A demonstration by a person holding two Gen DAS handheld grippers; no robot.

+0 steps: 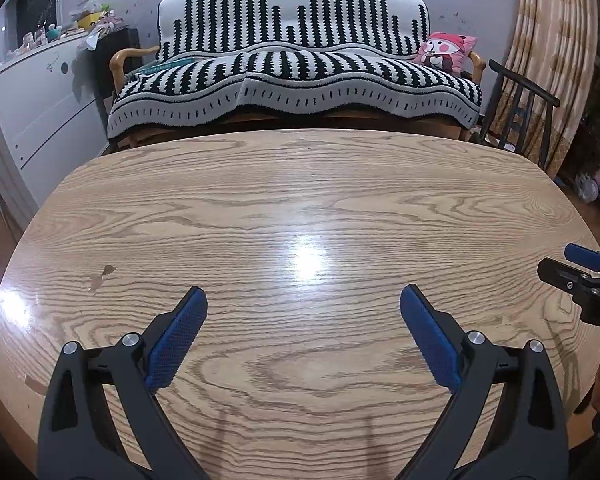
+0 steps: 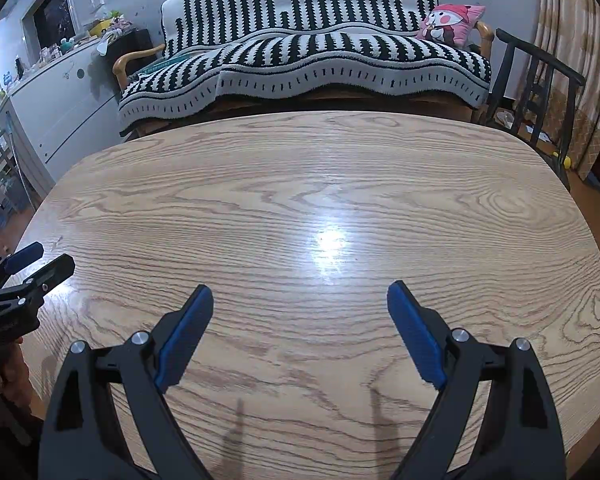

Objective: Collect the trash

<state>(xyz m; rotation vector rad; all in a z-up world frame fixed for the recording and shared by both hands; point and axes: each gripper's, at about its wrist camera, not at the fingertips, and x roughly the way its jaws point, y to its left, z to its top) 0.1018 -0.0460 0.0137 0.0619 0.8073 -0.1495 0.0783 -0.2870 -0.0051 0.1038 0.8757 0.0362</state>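
no trash can be made out on the wooden table [image 1: 300,208]; only a small brown stain [image 1: 102,276] shows at nine o'clock of the left gripper [image 1: 303,300]. left gripper: jaws spread wide over bare wood, nothing between its blue pads [image 1: 176,340]. right gripper [image 2: 300,296]: jaws likewise spread and holding nothing; in the left wrist view it is cut off at the three o'clock edge. beyond the table at twelve o'clock, a sofa [image 1: 292,60] under a black-and-white throw, with a pink cushion [image 1: 446,51] at its one o'clock end. white cabinet [image 1: 48,96] at ten o'clock, its top clutter too small to identify; dark chair [image 1: 516,108] and curtain [image 1: 552,52] at two o'clock.
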